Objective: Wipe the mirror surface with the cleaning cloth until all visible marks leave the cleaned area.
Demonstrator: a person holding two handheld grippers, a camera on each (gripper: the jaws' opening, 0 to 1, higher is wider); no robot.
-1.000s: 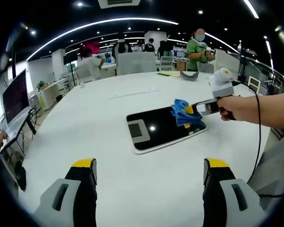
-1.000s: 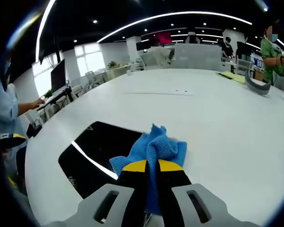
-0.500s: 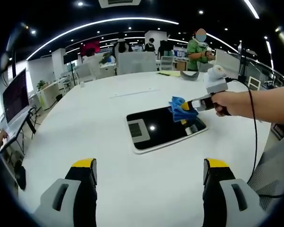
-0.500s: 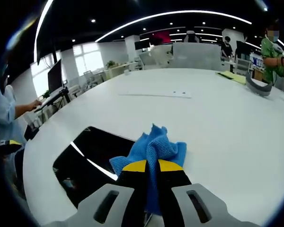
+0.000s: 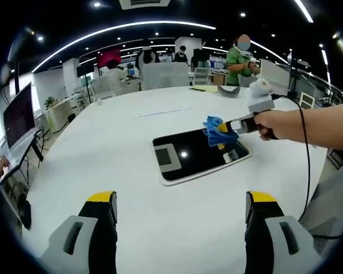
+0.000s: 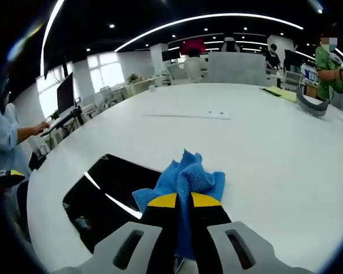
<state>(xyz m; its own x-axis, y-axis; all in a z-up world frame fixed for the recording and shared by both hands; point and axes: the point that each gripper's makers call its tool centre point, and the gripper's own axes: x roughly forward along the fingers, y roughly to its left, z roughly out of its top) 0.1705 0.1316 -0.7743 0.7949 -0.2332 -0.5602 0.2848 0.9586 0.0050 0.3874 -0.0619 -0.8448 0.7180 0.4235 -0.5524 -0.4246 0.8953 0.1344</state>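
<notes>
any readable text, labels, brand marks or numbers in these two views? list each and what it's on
None can be read.
Mirror: no label or brand mark; a grey rectangle on its surface is blank.
Blue cloth held in the right gripper: no tag in view.
Monitor at the side of the left gripper view: lines on the screen, too small and blurred to read.
Yellow sheet at the table's far edge: nothing legible.
</notes>
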